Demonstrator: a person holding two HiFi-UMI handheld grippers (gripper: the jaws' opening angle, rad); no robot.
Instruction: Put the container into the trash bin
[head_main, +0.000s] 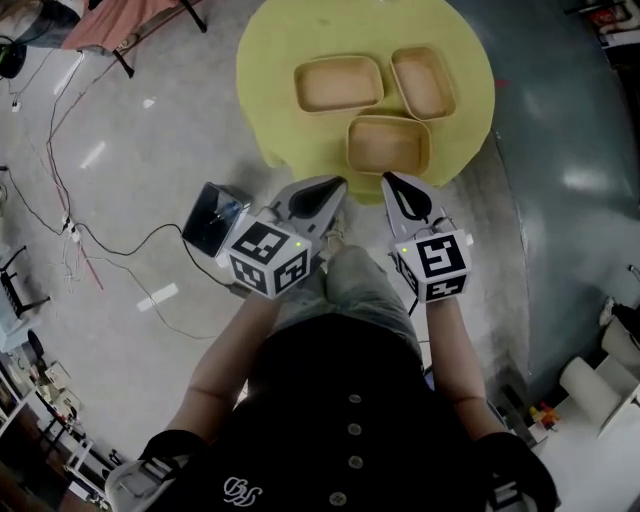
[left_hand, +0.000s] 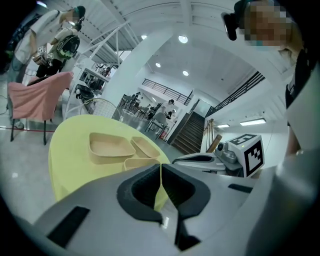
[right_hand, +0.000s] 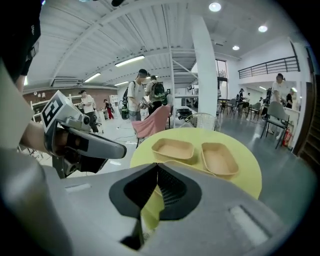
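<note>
Three empty tan containers lie on a round yellow table (head_main: 270, 60): one at the back left (head_main: 338, 83), one at the back right (head_main: 424, 82), one nearest me (head_main: 388, 145). My left gripper (head_main: 335, 185) and right gripper (head_main: 390, 180) hover side by side just short of the table's near edge, both shut with nothing between the jaws. In the left gripper view the shut jaws (left_hand: 160, 167) point at the containers (left_hand: 107, 146). The right gripper view has its shut jaws (right_hand: 157, 167) below the two far containers (right_hand: 172, 149). A small dark-lined bin (head_main: 213, 218) stands on the floor left of my left gripper.
Cables (head_main: 60, 180) run across the grey floor at the left. A pink cloth-draped frame (head_main: 120, 25) stands at the back left. White paper rolls (head_main: 590, 385) lie at the lower right. Several people (right_hand: 137, 97) stand far off beyond the table.
</note>
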